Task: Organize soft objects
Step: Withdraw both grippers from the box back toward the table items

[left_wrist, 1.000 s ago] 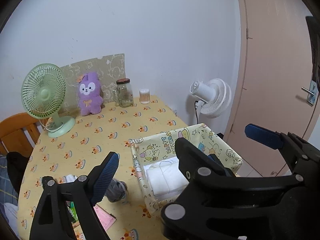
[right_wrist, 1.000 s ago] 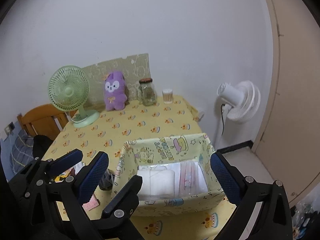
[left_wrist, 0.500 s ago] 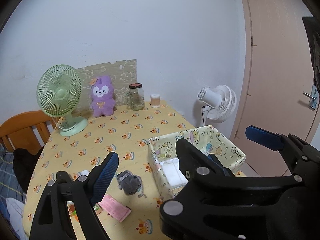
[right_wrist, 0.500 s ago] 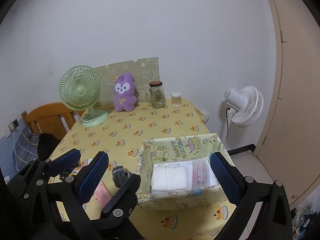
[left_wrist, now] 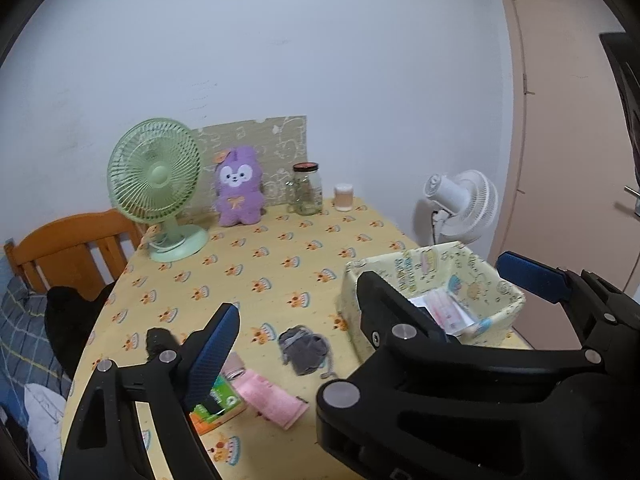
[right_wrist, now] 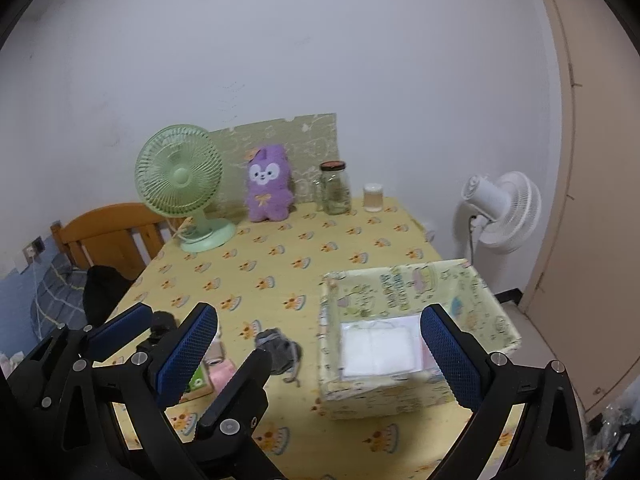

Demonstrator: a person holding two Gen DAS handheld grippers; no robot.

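Both grippers hang over the bench (left_wrist: 280, 256) near the box (right_wrist: 404, 394), wide open, nothing between the fingers: left gripper (left_wrist: 372, 296), right gripper (right_wrist: 318, 350). Just left of the box lies a crumpled grey sock (left_wrist: 304, 346), no clear long axis. Further left, a pink cloth (left_wrist: 272, 400) runs diagonally, pointing toward the box's near corner.

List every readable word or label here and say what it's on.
"HAPPY BIRTHDAY": only a likely reading, blurred, on the inner wall of the fabric box.
Green packet: print too small to read.
Jar label: unreadable.
Nothing else bears text.
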